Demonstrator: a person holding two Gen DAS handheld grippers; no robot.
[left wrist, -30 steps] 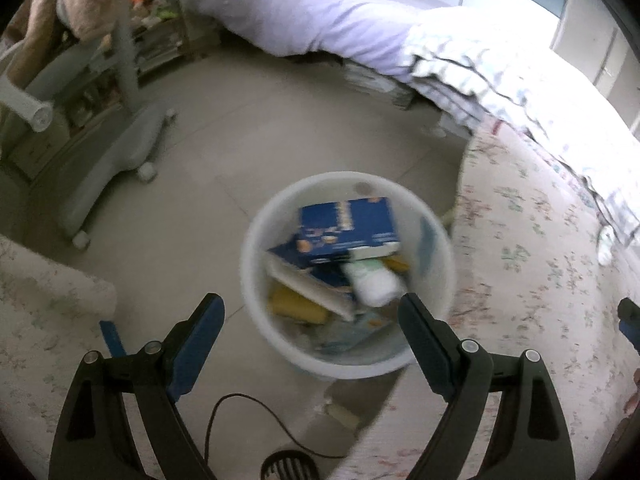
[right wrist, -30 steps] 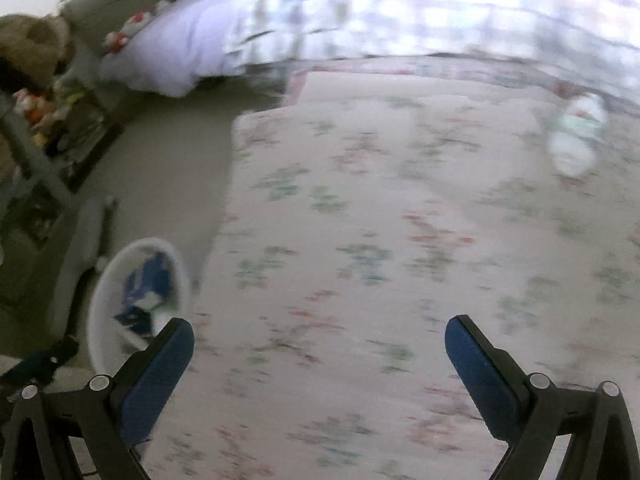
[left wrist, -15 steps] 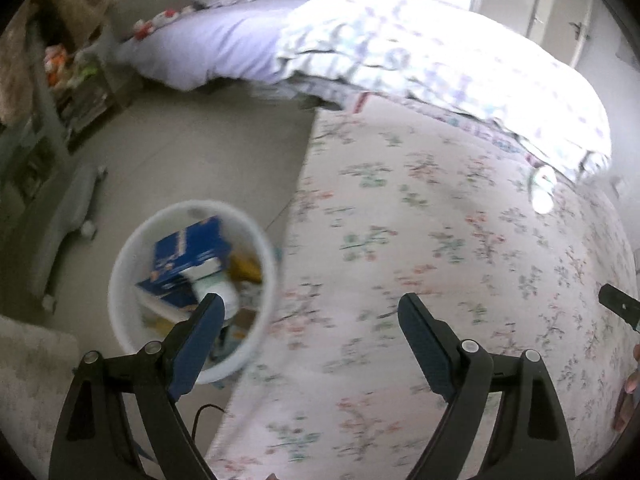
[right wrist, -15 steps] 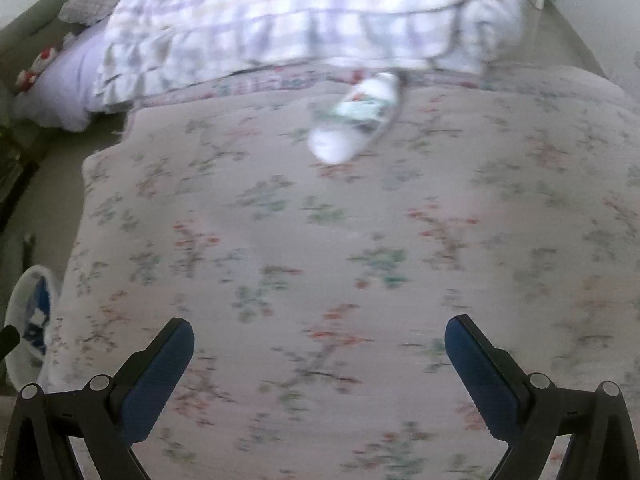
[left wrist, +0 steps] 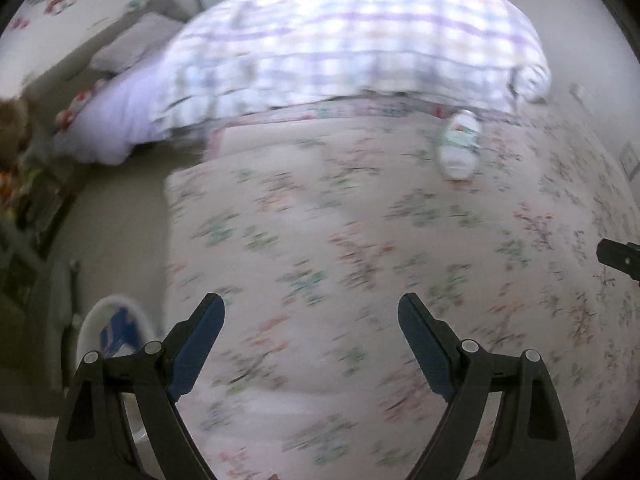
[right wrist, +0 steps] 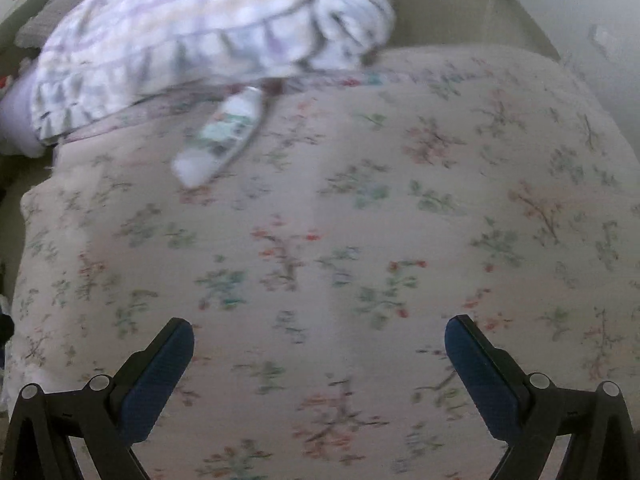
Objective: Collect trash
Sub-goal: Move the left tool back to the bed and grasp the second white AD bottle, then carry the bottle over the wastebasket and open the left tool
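While both cameras look down on a floral bedspread (left wrist: pixel 360 240), the frames are smeared with blur and fine detail is lost. Left gripper (left wrist: pixel 311 316): jaws spread wide, blue pads facing each other, nothing between them, only bedspread beneath. Right gripper (right wrist: pixel 319 338): jaws likewise wide apart, empty, above the same floral cloth. A corner of dark hardware shows at the right edge of the left view; it looks to be part of the other tool, but too little shows to be sure. Task's thing: a small white bottle (left wrist: pixel 458 146) with a green-and-white label lies on its side on the bedspread, at the far side, right by the edge of a bunched checked quilt (left wrist: pixel 352 40); in the right view the bottle (right wrist: pixel 218 140) lies aslant, its narrow end tucked toward or under the quilt's (right wrist: pixel 208 20) frilled hem; whether it touches the hem I cannot tell. Bottle is well apart from both grippers. White waste bin (left wrist: pixel 114 330) stands on the floor beside the bed's near left corner, low left in the left view, partly hidden by the left finger; something blue shows inside it. Lilac sheet (left wrist: pixel 116 116) and grey pillow (left wrist: pixel 124 46) farther off, beyond the quilt. Pale floor (left wrist: pixel 120 208) left of the bed.
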